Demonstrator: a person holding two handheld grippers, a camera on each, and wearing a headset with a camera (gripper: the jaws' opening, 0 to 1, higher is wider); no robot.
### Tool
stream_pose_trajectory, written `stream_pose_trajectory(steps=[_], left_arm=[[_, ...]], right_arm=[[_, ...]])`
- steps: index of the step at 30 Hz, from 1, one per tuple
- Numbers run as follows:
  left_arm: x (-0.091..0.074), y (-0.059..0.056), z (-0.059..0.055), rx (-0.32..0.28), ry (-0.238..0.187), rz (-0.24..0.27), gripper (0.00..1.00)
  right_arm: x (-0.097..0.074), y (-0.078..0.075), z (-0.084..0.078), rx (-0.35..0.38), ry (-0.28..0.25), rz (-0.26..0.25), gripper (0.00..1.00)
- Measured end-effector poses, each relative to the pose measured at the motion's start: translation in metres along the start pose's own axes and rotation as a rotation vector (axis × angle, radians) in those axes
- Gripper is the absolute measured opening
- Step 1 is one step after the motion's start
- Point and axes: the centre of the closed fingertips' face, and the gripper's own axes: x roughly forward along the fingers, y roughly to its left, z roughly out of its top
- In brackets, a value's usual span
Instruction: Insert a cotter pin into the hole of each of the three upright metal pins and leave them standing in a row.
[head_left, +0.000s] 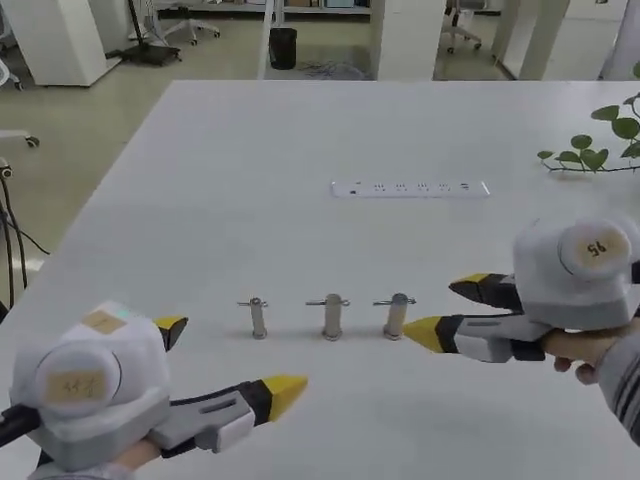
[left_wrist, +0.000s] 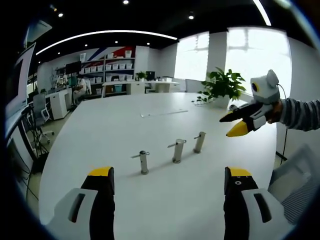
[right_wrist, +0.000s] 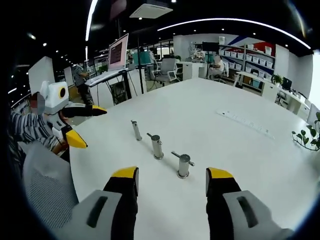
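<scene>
Three upright metal pins stand in a row on the white table: the left pin (head_left: 258, 317), the middle pin (head_left: 333, 315) and the right pin (head_left: 396, 314). Each has a cotter pin sticking out sideways near its top. They also stand ahead of the jaws as left pin (left_wrist: 144, 162), middle pin (left_wrist: 177, 150), right pin (left_wrist: 199, 142), and as left pin (right_wrist: 136, 129), middle pin (right_wrist: 157, 146), right pin (right_wrist: 183, 165). My left gripper (head_left: 228, 362) is open and empty at the near left. My right gripper (head_left: 445, 309) is open and empty just right of the row.
A white power strip (head_left: 410, 188) lies further back on the table (head_left: 300, 140). A potted plant's leaves (head_left: 600, 140) reach in at the far right edge. Office chairs, desks and shelves stand beyond the table.
</scene>
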Motion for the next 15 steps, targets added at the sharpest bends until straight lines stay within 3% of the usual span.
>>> stream_pose_trajectory(steps=[5,11,15], left_arm=[[-0.003,-0.001,0.0,-0.001,0.001,0.005,0.9],[-0.008,-0.003,0.0,-0.015,-0.013,0.012,0.9],[-0.013,-0.004,-0.003,-0.035,-0.017,0.027,0.9]], right_arm=[[-0.006,0.003,-0.002,0.063,-0.045,-0.034,0.53],[-0.013,0.008,0.0,0.111,-0.118,-0.042,0.58],[-0.014,0.015,-0.005,0.156,-0.135,-0.046,0.61]])
